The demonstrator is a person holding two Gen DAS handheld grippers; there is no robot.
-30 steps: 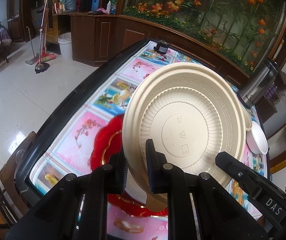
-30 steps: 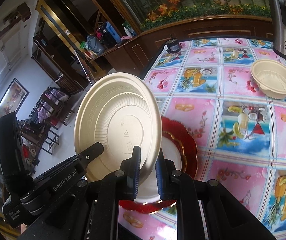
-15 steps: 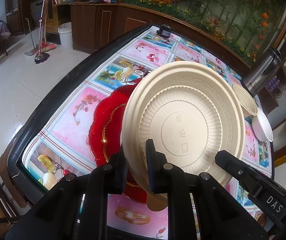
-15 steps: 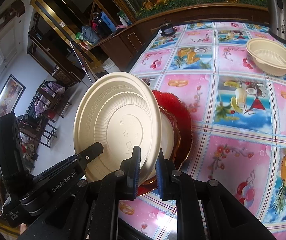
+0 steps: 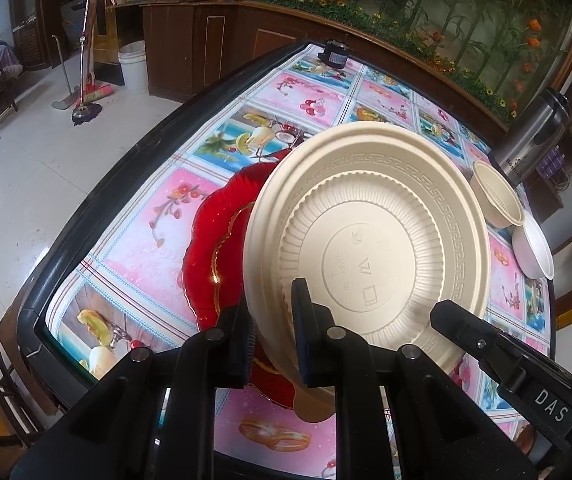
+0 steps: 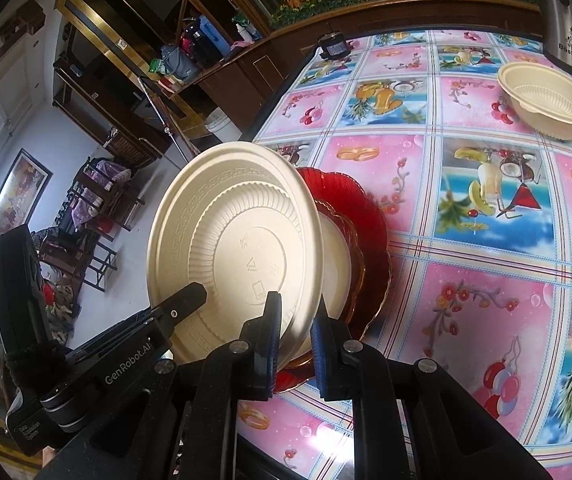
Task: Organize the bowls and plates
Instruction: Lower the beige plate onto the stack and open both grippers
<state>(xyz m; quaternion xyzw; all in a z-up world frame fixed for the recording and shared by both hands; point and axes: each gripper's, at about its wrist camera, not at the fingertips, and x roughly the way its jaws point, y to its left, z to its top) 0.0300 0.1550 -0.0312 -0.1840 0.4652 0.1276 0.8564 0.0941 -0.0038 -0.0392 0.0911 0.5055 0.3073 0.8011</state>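
Both grippers clamp the near rim of one cream plate point(image 5: 370, 248): left gripper point(image 5: 271, 344) and right gripper point(image 6: 294, 340), jaws narrow, pads pinching the rim on each side. The plate is held tilted, underside toward the cameras, over the red plate point(image 5: 213, 240) at the near-left end of the table point(image 5: 85, 216). In the right view a smaller gold-edged dish point(image 6: 342, 264) with a pale centre sits on the red plate, just behind the cream plate. Step in hand, as I judge it: lay the cream plate on that stack. To do it well: level the plate before contact, both hands tipping together so the rim does not twist; centre it over the dish; open the jaws only once its base rests. Risk: the stack lies close to the table edge, so a push could slide it off. Well apart at the far right: cream bowl point(image 6: 546, 100), white bowl point(image 5: 534, 248), steel flask point(image 5: 534, 144). Nothing stands between plate and stack.
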